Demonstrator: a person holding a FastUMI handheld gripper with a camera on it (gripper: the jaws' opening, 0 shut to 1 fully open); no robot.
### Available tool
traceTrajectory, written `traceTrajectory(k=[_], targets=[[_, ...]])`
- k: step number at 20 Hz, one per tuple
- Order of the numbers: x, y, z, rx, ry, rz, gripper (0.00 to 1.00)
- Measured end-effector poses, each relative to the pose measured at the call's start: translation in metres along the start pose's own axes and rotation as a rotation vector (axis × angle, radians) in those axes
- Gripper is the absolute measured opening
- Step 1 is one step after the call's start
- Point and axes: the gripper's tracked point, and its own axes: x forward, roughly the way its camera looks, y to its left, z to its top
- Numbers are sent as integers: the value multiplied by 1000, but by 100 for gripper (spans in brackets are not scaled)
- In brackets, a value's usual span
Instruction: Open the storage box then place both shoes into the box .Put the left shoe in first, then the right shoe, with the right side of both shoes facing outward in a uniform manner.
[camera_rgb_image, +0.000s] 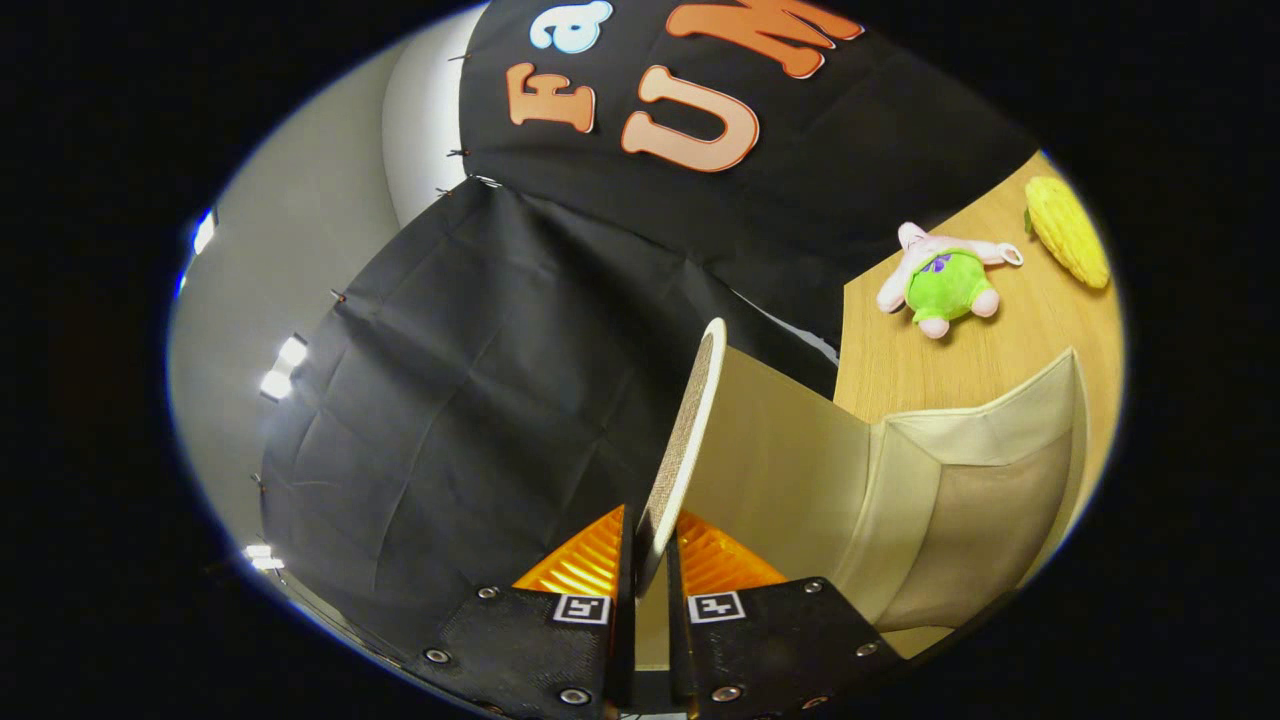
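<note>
My gripper (648, 562) is shut on the edge of the storage box's lid (692, 410), both fingers pressing on it near its lower end. Seen edge-on, the lid stands raised, with a pale rim and a woven beige face, and runs up and away from the fingers. To its right lies the cream fabric storage box (960, 490), its mouth open and its inner walls showing. The box rests on a light wooden table (930, 370).
On the table beyond the box lie a green and pink plush toy (945, 283) and a yellow corn-shaped plush (1068, 232). Black cloth (480, 380) walls the booth behind and to the left of the lid, with a grey wall and ceiling lights further left.
</note>
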Motion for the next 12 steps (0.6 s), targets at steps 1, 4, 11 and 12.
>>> traceTrajectory(k=[1,4,11,12], targets=[[5,2,-5,4,6,3,15],[19,2,-7,4,-2,-10,19],[30,0,-45,-154,113,-61,84],[21,-4,-39,-189,92,-88,88]])
